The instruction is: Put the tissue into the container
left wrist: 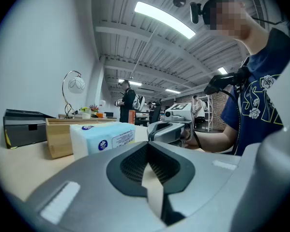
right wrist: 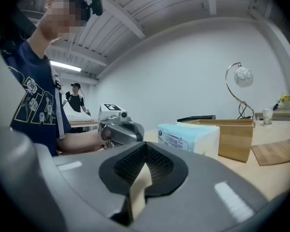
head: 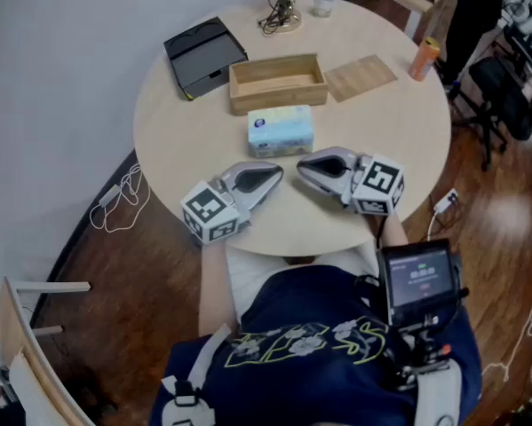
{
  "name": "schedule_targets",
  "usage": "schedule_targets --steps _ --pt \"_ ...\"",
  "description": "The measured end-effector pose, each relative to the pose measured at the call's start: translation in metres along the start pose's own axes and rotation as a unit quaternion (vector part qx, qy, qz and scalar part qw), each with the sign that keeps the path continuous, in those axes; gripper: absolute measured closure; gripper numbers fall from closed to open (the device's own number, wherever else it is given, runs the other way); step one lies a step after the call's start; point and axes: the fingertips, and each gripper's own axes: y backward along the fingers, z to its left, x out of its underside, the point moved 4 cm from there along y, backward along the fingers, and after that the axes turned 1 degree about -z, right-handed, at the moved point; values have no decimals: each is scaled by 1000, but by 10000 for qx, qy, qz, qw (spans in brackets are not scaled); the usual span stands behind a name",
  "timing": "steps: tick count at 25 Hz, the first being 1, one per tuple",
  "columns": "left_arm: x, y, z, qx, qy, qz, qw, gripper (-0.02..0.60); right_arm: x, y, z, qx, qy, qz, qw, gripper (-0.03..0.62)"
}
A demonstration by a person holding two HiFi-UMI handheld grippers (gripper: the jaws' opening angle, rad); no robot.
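Note:
The tissue pack [head: 280, 131], pale blue and white, lies flat on the round table just in front of the open wooden box [head: 277, 82]. My left gripper [head: 279, 174] and right gripper [head: 301, 167] rest on the table near the front edge, tips pointing at each other just short of the pack. Both are shut with nothing between the jaws. In the left gripper view my left gripper [left wrist: 147, 146] faces the pack [left wrist: 102, 138], the box [left wrist: 57, 135] and the other gripper [left wrist: 171, 129]. From my right gripper [right wrist: 145, 148] the pack [right wrist: 188, 137] stands before the box [right wrist: 236, 137].
A black tray [head: 203, 54] sits left of the box, and a thin wooden lid [head: 361, 76] lies to its right. An orange bottle [head: 423, 58] stands at the right rim. A lamp base with cable [head: 279, 11] and a small glass [head: 322, 5] stand at the far edge.

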Motion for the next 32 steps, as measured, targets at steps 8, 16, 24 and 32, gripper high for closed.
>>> schedule_targets --steps 8,16,24,32 --pt "1 1 -2 -20 28 -24 10000 578 -1 -1 2 -22 -16 -72 10000 593" --pt "-1 2 -5 -12 66 -50 10000 578 0 0 3 -6 -26 -56 10000 594" --pt "1 5 -3 -69 32 -27 10000 577 -5 22 -13 466 -61 -12 9989 594" --pt "11 71 61 -562 202 53 9982 270 14 89 -55 -20 -282 -10 9996 229"
